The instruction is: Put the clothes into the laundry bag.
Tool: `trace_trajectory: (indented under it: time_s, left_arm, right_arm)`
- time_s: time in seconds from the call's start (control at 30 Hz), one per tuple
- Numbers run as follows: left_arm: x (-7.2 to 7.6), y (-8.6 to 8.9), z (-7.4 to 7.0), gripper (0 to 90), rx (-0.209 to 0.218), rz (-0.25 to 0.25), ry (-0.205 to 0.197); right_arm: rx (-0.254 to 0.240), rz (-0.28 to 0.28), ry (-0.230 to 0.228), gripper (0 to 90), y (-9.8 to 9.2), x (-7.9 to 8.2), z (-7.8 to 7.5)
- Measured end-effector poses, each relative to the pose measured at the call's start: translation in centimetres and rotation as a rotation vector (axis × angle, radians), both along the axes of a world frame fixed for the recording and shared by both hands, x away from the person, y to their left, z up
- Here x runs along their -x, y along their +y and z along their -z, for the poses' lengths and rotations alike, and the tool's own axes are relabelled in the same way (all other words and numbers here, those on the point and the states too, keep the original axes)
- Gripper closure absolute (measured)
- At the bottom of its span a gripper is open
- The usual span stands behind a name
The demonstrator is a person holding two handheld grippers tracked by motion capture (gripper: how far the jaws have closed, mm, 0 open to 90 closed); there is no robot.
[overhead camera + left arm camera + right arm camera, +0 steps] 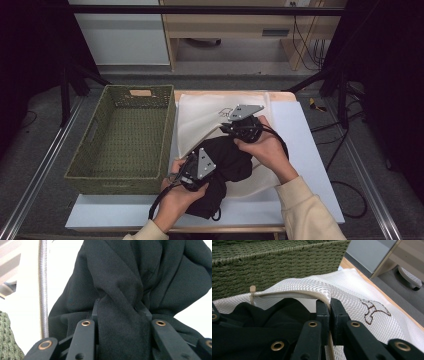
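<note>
A black garment (235, 162) lies bunched half inside a white mesh zip bag (200, 120) on the table. My left gripper (216, 153) comes in from the near left and is shut on a twisted fold of the garment (120, 272), which fills the space between the jaws (121, 311). My right gripper (226, 129) sits at the far side of the garment. It is shut on the bag's zipper edge (294, 293), pinched between its tips (329, 308), holding the bag's mouth up. The garment (274, 312) shows dark under that raised edge.
A green woven basket (122, 176) stands to the left of the bag, close against it (262, 265). The bag rests on a pale board (305, 150) over the wooden table. Metal rails run along both sides, with cables on the floor at the right.
</note>
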State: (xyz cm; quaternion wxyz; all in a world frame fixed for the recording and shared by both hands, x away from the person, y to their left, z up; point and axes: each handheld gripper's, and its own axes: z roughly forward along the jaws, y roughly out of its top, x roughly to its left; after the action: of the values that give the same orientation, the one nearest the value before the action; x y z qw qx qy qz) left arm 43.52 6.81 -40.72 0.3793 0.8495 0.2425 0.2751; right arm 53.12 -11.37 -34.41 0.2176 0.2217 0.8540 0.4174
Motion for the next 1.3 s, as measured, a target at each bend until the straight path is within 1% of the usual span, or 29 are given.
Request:
trace_trajectory:
  time_s: [0.4,0.47,0.63,0.83,1.0,1.13,1.3]
  left_arm:
    - [-0.9,-0.5,0.7,68.2,-0.004,-0.030,-0.001]
    - [-1.0,-0.7,0.8,68.2,-0.018,-0.033,-0.012]
    - [-1.1,-1.0,1.0,68.2,-0.016,-0.036,-0.012]
    - [-1.2,-1.4,0.7,68.2,-0.013,-0.036,-0.017]
    - [-1.7,-1.6,1.0,68.1,-0.033,-0.049,-0.026]
    - [-1.8,-1.8,1.3,68.1,-0.037,-0.051,-0.030]
    - [-1.8,-1.9,1.2,68.1,-0.035,-0.050,-0.032]
  right_arm:
    - [0.002,-0.001,0.004,86.5,0.1,0.0,0.0]
    - [0.002,0.000,0.004,86.5,0.0,0.0,0.0]
    - [0.003,0.000,0.005,86.5,-0.1,0.0,-0.1]
    - [0.002,-0.001,0.005,86.5,0.0,0.0,-0.1]
    - [0.001,0.003,0.005,86.5,-0.1,0.1,-0.1]
    - [0.002,0.002,0.006,86.5,-0.1,0.1,-0.1]
    - [0.001,0.003,0.008,86.5,-0.2,0.1,-0.1]
